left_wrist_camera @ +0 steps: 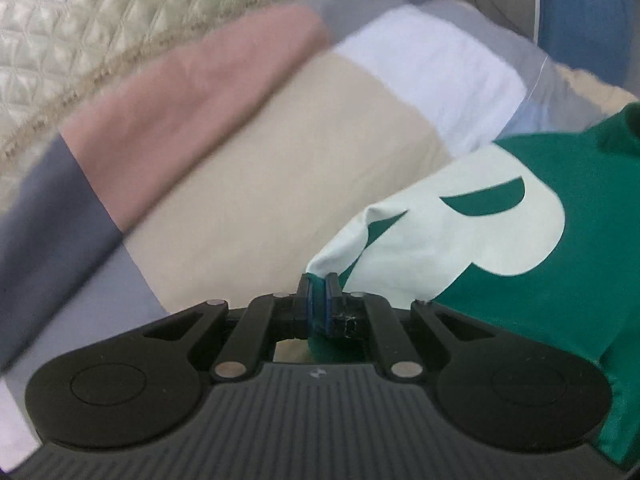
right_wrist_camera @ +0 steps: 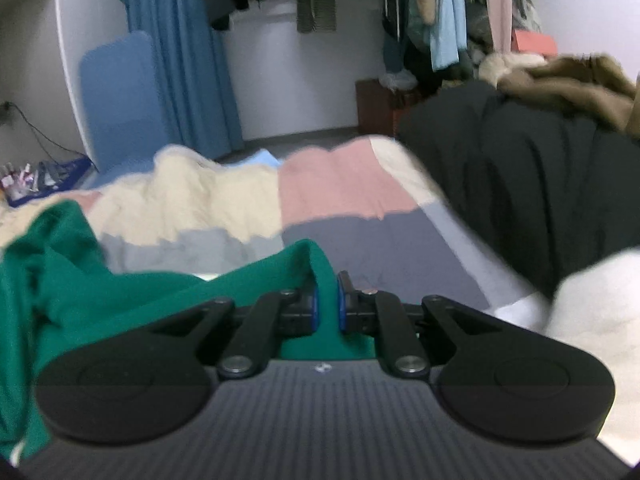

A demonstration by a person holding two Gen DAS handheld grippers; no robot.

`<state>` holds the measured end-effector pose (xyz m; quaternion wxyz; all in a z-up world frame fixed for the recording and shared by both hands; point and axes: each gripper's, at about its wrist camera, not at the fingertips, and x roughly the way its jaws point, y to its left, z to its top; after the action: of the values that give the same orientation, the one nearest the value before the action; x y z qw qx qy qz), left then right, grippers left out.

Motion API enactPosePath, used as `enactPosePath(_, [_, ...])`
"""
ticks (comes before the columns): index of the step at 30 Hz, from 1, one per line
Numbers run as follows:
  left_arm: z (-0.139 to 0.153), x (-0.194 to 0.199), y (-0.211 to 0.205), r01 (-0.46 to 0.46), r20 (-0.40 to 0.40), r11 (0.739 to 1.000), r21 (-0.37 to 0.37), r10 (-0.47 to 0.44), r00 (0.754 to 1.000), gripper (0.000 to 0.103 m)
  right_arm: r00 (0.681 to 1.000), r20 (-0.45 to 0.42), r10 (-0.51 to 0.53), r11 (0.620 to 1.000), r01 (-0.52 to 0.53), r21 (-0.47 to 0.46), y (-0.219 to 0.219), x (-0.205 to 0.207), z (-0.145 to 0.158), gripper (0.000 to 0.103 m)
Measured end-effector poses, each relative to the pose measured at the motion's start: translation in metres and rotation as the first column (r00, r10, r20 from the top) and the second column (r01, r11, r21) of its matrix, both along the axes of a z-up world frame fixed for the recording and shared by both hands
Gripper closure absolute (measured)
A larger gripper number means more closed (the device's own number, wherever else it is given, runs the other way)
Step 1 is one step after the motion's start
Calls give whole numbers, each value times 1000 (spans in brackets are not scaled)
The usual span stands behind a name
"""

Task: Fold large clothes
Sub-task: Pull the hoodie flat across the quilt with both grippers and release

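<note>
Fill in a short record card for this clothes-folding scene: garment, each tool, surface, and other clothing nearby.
garment: green top with a pale printed shape
left tool: shut on an edge of the green top, at the pale print
right tool: shut on a fold of the green top
surface: bed cover in pink, cream, grey and white blocks
nearby: black coat with brown fur trim on the bed; clothes hanging on a rail behind
image quality: blurred
</note>
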<state>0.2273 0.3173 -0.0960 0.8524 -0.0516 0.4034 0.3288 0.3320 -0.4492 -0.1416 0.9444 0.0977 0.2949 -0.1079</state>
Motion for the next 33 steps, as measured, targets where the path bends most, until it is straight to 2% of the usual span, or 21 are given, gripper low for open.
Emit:
enactPosePath(2, [-3, 1, 1, 2, -1, 1000, 6, -2, 1000, 96, 1000, -14, -6, 1000, 6, 5, -2, 4, -15, 90])
enactPosePath(5, [3, -3, -5, -2, 17, 1000, -18, 3, 1000, 95, 1000, -3, -9, 1000, 9, 20, -2, 2, -21, 89])
enactPosePath(7, [6, -4, -9, 7, 21, 1000, -26, -6, 1000, 82, 1000, 8, -15, 999, 15, 36, -1, -1, -16, 89])
enactPosePath(9, [16, -15, -20, 16, 41, 1000, -10, -16, 999, 51, 1000, 19, -13, 999, 13, 38, 1, -6, -7, 86])
enactPosePath(10, [21, -20, -30, 30, 61, 1000, 5, -30, 998, 48, 1000, 24, -14, 999, 13, 34, 4, -10, -2, 80])
enactPosePath(13, [45, -34, -54, 86, 123, 996, -11, -84, 989, 47, 998, 63, 12, 999, -14, 36, 9, -25, 18, 62])
enactPosePath(14, [57, -39, -65, 111, 157, 994, -21, -107, 982, 47, 996, 86, 32, 999, -35, 39, 11, -31, 27, 50])
enactPosePath(16, [75, -48, -89, 152, 213, 988, -21, -144, 966, 47, 989, 133, 59, 998, -63, 31, 17, -45, 45, 40])
enactPosePath(19, [100, -57, -126, 232, 294, 971, -52, -207, 933, 47, 977, 189, 102, 994, -107, 14, 30, -64, 74, 40])
enactPosePath(21, [112, -64, -154, 296, 347, 954, -55, -259, 901, 47, 967, 216, 137, 989, -144, 20, 42, -78, 91, 40])
enactPosePath(24, [116, -78, -197, 377, 398, 925, -48, -329, 856, 47, 947, 247, 206, 975, -219, 26, 69, -99, 111, 40])
enactPosePath(28, [110, -98, -236, 457, 455, 887, -66, -381, 805, 47, 909, 282, 307, 942, -332, 45, 113, -127, 119, 40])
enactPosePath(30, [102, -108, -252, 488, 467, 869, -83, -398, 789, 47, 887, 289, 360, 920, -389, 49, 135, -137, 119, 40])
enactPosePath(33, [82, -118, -262, 521, 452, 847, -106, -426, 784, 47, 863, 275, 423, 887, -456, 67, 170, -142, 111, 40])
